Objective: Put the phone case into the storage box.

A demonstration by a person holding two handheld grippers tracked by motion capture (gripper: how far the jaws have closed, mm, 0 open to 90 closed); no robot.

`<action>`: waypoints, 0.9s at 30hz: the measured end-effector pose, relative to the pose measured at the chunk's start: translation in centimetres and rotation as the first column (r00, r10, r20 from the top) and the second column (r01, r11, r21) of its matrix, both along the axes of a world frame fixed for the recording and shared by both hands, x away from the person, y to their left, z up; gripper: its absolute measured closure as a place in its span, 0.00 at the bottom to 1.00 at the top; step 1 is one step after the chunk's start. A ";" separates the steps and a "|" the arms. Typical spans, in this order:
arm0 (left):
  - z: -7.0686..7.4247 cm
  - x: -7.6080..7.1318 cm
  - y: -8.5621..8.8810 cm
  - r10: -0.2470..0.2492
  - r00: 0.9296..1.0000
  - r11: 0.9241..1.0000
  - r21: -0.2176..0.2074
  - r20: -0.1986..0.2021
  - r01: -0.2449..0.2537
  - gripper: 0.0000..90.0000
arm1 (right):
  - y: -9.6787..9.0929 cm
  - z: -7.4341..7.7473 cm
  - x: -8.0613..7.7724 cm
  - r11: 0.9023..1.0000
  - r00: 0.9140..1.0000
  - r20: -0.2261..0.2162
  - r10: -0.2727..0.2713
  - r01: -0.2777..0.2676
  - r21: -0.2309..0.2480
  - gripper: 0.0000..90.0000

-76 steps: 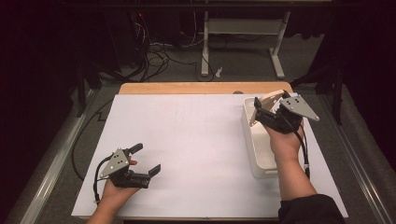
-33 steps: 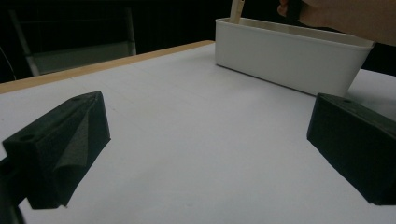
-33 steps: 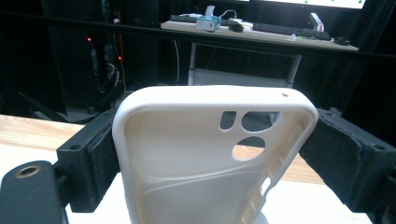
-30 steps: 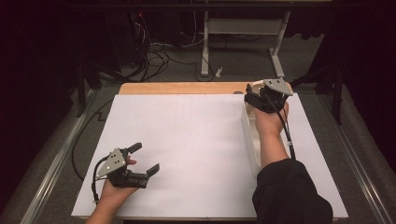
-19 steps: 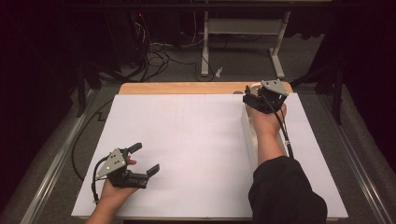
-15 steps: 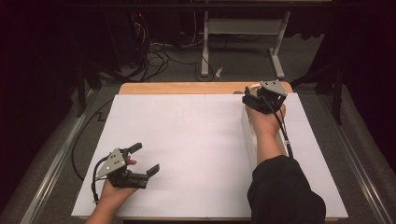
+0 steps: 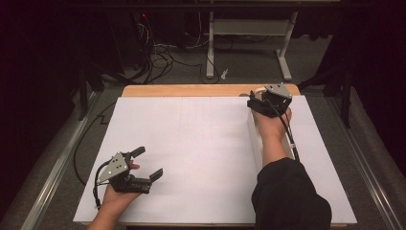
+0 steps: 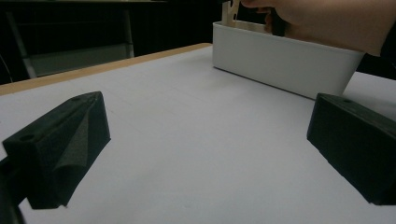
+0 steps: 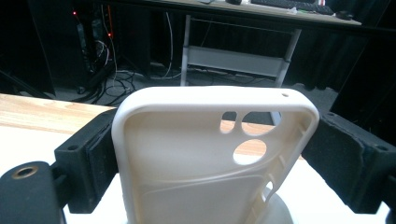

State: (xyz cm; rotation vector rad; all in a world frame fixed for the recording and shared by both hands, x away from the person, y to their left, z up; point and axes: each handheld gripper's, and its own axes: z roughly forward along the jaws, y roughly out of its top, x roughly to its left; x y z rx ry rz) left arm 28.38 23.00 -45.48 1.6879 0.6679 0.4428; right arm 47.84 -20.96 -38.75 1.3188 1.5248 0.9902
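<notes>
The right gripper (image 7: 262, 99) is reaching over the far end of a long white bin (image 8: 280, 58) that is sitting along the right side of the table (image 7: 201, 143), near its far right corner. In the right gripper view its two black jaws are pressing against the two long edges of a cream phone case (image 9: 210, 158), which is standing upright between them with its hollow inner side facing the camera and its camera cut-outs near the top. In the high view the case is largely hiding behind the gripper, so whether it is touching the bin or being held clear of it cannot be told. The person's right forearm (image 7: 273, 139) is lying along the length of the bin, with a dark sleeve (image 7: 287, 196) at the near edge. The left gripper (image 7: 143, 165) is sitting low over the white sheet near the table's near left corner, held in the left hand (image 7: 119, 189); its jaws are standing wide apart with nothing between them, and the left gripper view is looking across the bare sheet toward the bin's side wall. The wooden far edge (image 7: 191, 90) of the table is showing beyond the sheet.
</notes>
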 end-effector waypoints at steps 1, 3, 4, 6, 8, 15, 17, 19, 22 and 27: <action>0.0 0.0 0.0 0.000 1.000 1.000 0.000 -0.001 0.000 0.00 | 0.0 0.0 0.0 1.000 1.000 0.001 0.000 0.000 0.001 0.12; 0.0 0.0 0.0 -0.001 1.000 1.000 0.001 -0.002 0.001 0.00 | -0.1 0.0 0.1 1.000 1.000 0.000 -0.001 0.001 0.002 0.12; 0.0 0.0 0.0 0.000 1.000 1.000 0.002 -0.002 0.000 0.00 | -0.1 0.0 0.1 1.000 1.000 -0.002 0.000 0.000 0.000 0.11; 0.0 0.0 0.0 0.000 1.000 1.000 0.000 -0.002 0.000 0.00 | -0.1 0.0 0.2 1.000 1.000 -0.005 -0.003 0.003 -0.002 0.11; 0.0 0.0 0.0 0.000 1.000 1.000 0.000 -0.002 0.000 0.00 | -0.1 0.1 0.3 1.000 1.000 -0.010 -0.007 0.007 0.002 0.11; 0.0 0.0 0.2 0.001 1.000 1.000 -0.002 0.001 -0.001 0.01 | 0.0 0.2 0.8 1.000 1.000 -0.022 -0.019 0.019 -0.006 0.11; 0.0 0.0 0.2 0.001 1.000 1.000 -0.004 0.002 -0.001 0.01 | 0.1 0.2 0.9 1.000 0.999 -0.025 -0.023 0.023 -0.011 0.11; 0.0 0.0 0.2 0.002 1.000 1.000 -0.007 0.003 -0.002 0.01 | 0.2 0.2 1.1 1.000 0.999 -0.028 -0.024 0.024 -0.014 0.11; 0.0 0.0 0.3 0.003 1.000 1.000 -0.008 0.002 -0.003 0.01 | 0.2 0.2 1.3 0.999 0.999 -0.028 -0.037 0.037 -0.010 0.11; 0.0 -0.1 0.3 0.002 1.000 1.000 -0.008 0.001 -0.002 0.01 | 0.3 0.2 1.6 0.999 0.999 -0.029 -0.046 0.045 -0.009 0.11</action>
